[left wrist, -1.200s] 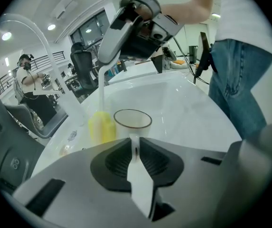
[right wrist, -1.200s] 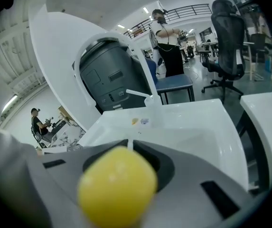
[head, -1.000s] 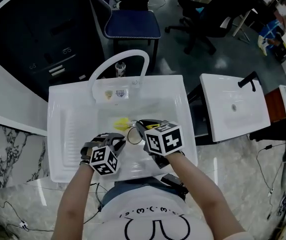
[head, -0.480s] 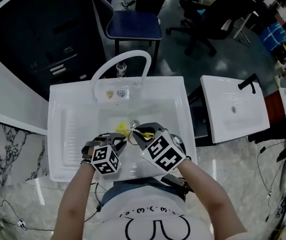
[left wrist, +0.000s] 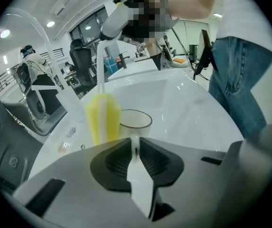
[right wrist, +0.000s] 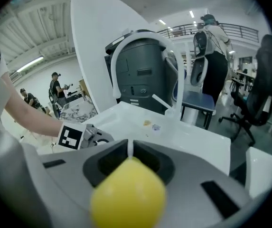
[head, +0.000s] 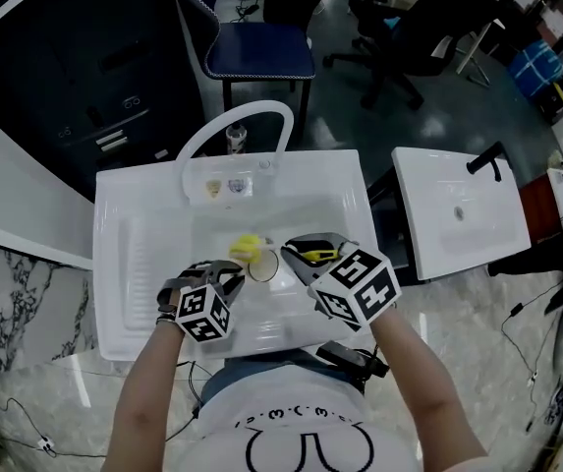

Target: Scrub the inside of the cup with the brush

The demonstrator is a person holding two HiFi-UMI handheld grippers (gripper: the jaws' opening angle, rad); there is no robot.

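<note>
A clear cup (head: 264, 265) with a dark rim stands in the white sink (head: 134, 264). My left gripper (head: 234, 275) is shut on a thin white part at the cup's near side (left wrist: 138, 172), and the cup (left wrist: 136, 123) stands just beyond the jaws. My right gripper (head: 306, 251) is shut on the brush, whose round yellow handle end (right wrist: 128, 196) fills the gap between the jaws. The brush's yellow sponge head (head: 245, 247) sits outside the cup, against its far-left rim. In the left gripper view that head (left wrist: 102, 118) stands left of the cup on a white stem.
A curved white faucet (head: 234, 126) arches over the sink's back edge. A ribbed drainer (head: 143, 254) lies left of the basin. A second white basin (head: 458, 214) stands to the right, and a blue chair (head: 261, 52) behind the sink. The person's body is close against the front edge.
My right gripper has swung right and toward the person, turning its marker cube. The yellow brush head has shifted slightly beside the cup. The left gripper and cup have stayed put.
</note>
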